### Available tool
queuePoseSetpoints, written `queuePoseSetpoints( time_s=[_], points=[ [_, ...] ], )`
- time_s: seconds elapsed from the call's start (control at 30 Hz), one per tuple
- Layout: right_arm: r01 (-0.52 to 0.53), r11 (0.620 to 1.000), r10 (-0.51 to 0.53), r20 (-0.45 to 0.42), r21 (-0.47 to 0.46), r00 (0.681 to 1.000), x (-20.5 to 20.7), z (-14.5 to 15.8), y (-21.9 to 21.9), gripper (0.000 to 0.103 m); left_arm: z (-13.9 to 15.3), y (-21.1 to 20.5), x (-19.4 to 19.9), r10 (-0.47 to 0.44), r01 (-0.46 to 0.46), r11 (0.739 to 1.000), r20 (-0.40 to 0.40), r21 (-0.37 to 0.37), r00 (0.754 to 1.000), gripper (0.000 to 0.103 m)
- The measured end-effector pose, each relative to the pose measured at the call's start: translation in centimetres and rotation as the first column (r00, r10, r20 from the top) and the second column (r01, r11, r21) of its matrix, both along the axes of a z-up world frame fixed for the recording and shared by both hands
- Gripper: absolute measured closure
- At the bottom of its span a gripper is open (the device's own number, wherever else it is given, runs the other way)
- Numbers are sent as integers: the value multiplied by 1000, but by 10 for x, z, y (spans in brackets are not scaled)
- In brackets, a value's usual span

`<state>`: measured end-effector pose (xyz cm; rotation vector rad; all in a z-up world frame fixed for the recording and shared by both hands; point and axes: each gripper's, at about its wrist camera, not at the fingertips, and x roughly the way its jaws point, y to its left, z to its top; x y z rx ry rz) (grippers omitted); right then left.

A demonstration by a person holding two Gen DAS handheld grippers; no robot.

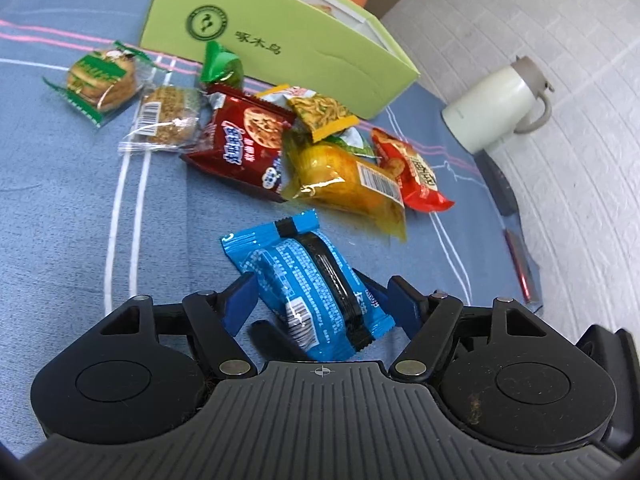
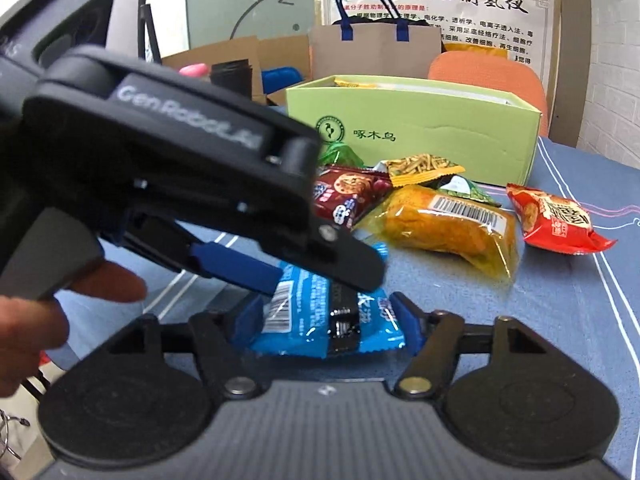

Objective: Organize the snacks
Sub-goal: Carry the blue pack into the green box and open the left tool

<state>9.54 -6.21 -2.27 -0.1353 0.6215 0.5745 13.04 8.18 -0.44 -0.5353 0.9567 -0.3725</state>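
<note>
A blue cookie packet point(image 1: 312, 292) sits between the blue fingers of my left gripper point(image 1: 320, 300), which is shut on it just above the blue tablecloth. In the right wrist view the same blue packet point(image 2: 320, 320) lies between the fingers of my right gripper point(image 2: 324, 320), which also close on it, with the left gripper's body point(image 2: 180, 168) reaching in from the left. A green open box point(image 1: 280, 40) stands behind a pile of snacks: red cookie pack point(image 1: 244, 140), yellow pack point(image 1: 348, 180), red-orange pack point(image 1: 416, 172).
Two clear-wrapped biscuit packs point(image 1: 100, 80) and a small green packet point(image 1: 220, 64) lie at the left of the pile. A white thermos jug point(image 1: 496, 108) stands near the table's right edge. An orange chair point(image 2: 488, 76) and paper bag point(image 2: 376, 52) stand behind the box.
</note>
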Motion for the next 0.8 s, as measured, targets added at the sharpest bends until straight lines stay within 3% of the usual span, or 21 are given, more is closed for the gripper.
queuePoseSetpoints(
  time_s=[0.07, 0.2, 0.27, 0.37, 0.47, 0.63, 0.8],
  points=[
    [0, 1000, 0, 5, 28, 1000, -2, -3, -2, 27, -1, -5, -2, -7, 6, 1000, 15, 19, 1000, 56],
    [21, 1000, -22, 24, 17, 999, -9, -5, -1, 28, -1, -13, -6, -12, 11, 998, 28, 65, 1000, 81],
    [38, 999, -38, 24, 7, 999, -13, -1, -3, 28, 0, -17, -8, -15, 13, 998, 29, 69, 999, 85],
    [59, 998, -59, 54, 8, 997, -15, 15, -11, 28, 10, -17, -7, -14, 14, 1000, 36, 15, 999, 91],
    [73, 997, -75, 125, 20, 989, -5, 42, -18, 27, 37, -18, 2, -28, 31, 999, 104, -22, 994, 92],
    [62, 998, -64, 234, 14, 970, 55, 84, -15, 27, 84, -20, 48, -10, 16, 1000, 238, -20, 971, 92],
    [9, 1000, -10, 264, 5, 964, 151, 110, 4, 27, 114, -2, 131, 51, -45, 999, 269, -31, 962, 92]
  ],
)
